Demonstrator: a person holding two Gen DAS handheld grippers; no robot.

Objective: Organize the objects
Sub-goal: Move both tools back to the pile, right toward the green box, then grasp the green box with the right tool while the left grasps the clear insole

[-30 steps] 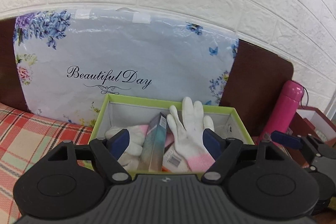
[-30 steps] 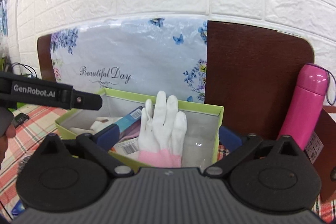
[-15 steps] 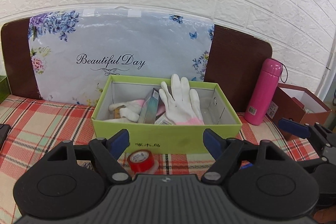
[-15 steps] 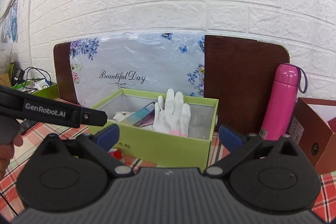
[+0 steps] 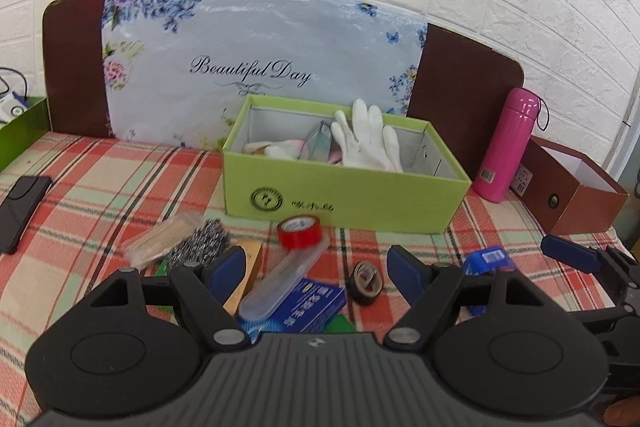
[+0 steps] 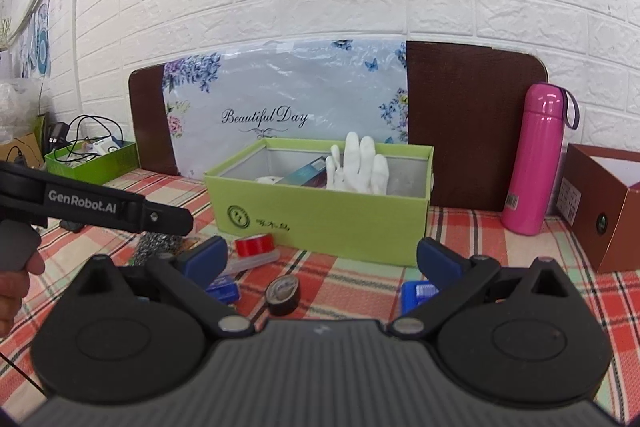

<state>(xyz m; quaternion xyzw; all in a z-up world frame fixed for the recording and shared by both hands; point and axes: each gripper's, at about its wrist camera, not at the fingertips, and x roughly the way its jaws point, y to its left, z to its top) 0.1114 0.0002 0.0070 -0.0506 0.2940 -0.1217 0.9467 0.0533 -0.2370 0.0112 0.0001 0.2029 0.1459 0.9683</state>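
A green box (image 5: 344, 195) (image 6: 320, 223) stands on the plaid cloth and holds white gloves (image 5: 366, 139) (image 6: 360, 167) and a teal carton (image 5: 318, 145). In front of it lie a red tape roll (image 5: 300, 231) (image 6: 254, 245), a black tape roll (image 5: 365, 281) (image 6: 284, 293), a clear tube (image 5: 280, 283), a blue packet (image 5: 304, 303), a steel scourer (image 5: 198, 243), a toothpick bundle (image 5: 160, 241) and a small blue box (image 5: 486, 261) (image 6: 418, 293). My left gripper (image 5: 316, 267) hangs open over these items, empty. My right gripper (image 6: 320, 259) is open and empty too.
A pink bottle (image 5: 510, 143) (image 6: 538, 159) and a brown box (image 5: 576, 187) (image 6: 600, 211) stand to the right. A black phone (image 5: 20, 211) lies at the left. A second green box (image 6: 92, 159) with cables sits far left. A floral bag (image 5: 256, 67) leans on the wall.
Both grippers have drawn back from the green box and a little down. The loose items in front of the box have come into view.
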